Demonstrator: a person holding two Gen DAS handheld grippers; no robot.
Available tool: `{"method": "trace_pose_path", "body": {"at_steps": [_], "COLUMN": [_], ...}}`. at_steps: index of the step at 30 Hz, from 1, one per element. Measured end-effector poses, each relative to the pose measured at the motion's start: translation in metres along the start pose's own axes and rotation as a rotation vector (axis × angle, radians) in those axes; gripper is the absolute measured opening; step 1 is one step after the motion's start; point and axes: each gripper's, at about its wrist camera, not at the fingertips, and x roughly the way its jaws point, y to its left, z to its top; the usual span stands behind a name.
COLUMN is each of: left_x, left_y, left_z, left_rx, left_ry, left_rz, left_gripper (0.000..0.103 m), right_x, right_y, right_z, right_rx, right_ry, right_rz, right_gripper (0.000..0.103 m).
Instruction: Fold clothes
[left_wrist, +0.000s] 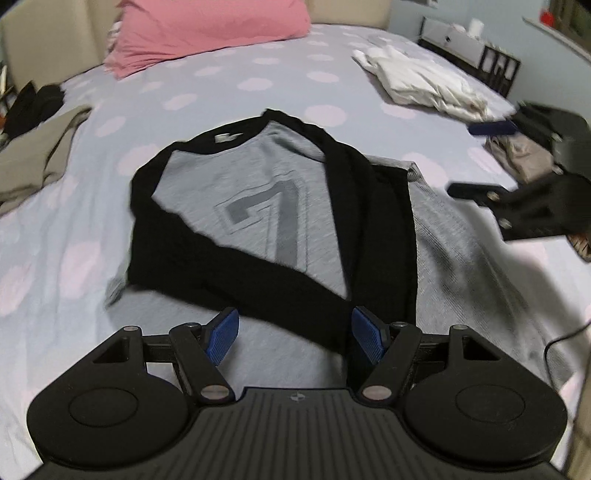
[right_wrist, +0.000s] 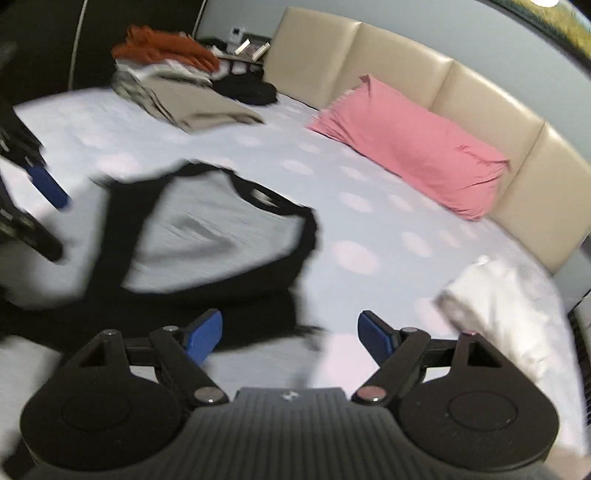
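From the left wrist view, I see the grey raglan shirt (left_wrist: 258, 206) lying flat on the bed (left_wrist: 221, 85), both black sleeves (left_wrist: 373, 221) crossed in over its body, so the side folds look done to me. My left gripper (left_wrist: 295, 334) hangs over the hem end, fingers (left_wrist: 221, 334) spread with nothing between them, placed, I judge, to take the hem for the lengthwise fold. My right gripper (left_wrist: 495, 199) sits off at the shirt's far side, clear of the cloth.

From the right wrist view, heavily blurred, the right gripper (right_wrist: 290, 338) shows its fingers (right_wrist: 203, 338) wide apart and empty above the sheet, the shirt just beside them. The pink pillow (right_wrist: 406, 147) and folded piles (right_wrist: 192, 99) lie well apart, leaving working room.
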Motion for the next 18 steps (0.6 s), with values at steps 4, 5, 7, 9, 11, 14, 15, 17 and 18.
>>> {"method": "trace_pose_path", "body": {"at_steps": [4,5,7,9,11,14,15,17,18], "left_x": [0.018,0.022,0.029,0.035,0.037,0.039,0.04,0.04,0.041], "left_y": [-0.009,-0.01,-0.011,-0.012,-0.012,-0.01,-0.009,-0.008,-0.008], "left_z": [0.004,0.004,0.003,0.001,0.0,-0.001,-0.001,-0.001,-0.001], "left_rx": [0.043,0.042,0.053,0.063,0.065,0.057,0.055,0.051,0.05], "left_ry": [0.028,0.041,0.055,0.062,0.06,0.061,0.06,0.059,0.058], "left_rz": [-0.005,-0.012,-0.011,-0.011,-0.016,-0.028,-0.03,-0.035,-0.037], "left_gripper": [0.067,0.067,0.067,0.067,0.067,0.067,0.067,0.067,0.067], "right_x": [0.034,0.043,0.058,0.07,0.08,0.092,0.095,0.1,0.102], "right_y": [-0.006,-0.007,-0.009,-0.011,-0.013,-0.013,-0.013,-0.015,-0.016], "right_z": [-0.008,-0.009,-0.012,-0.015,-0.017,-0.018,-0.017,-0.015,-0.013], "right_rx": [-0.097,-0.115,-0.158,-0.193,-0.207,-0.223,-0.219,-0.184,-0.166], "right_ry": [0.014,0.028,0.053,0.067,0.071,0.056,0.046,0.033,0.027], "right_rz": [-0.049,-0.05,-0.056,-0.061,-0.066,-0.044,-0.044,-0.063,-0.073], "right_gripper": [0.08,0.079,0.077,0.076,0.076,0.076,0.076,0.076,0.076]}}
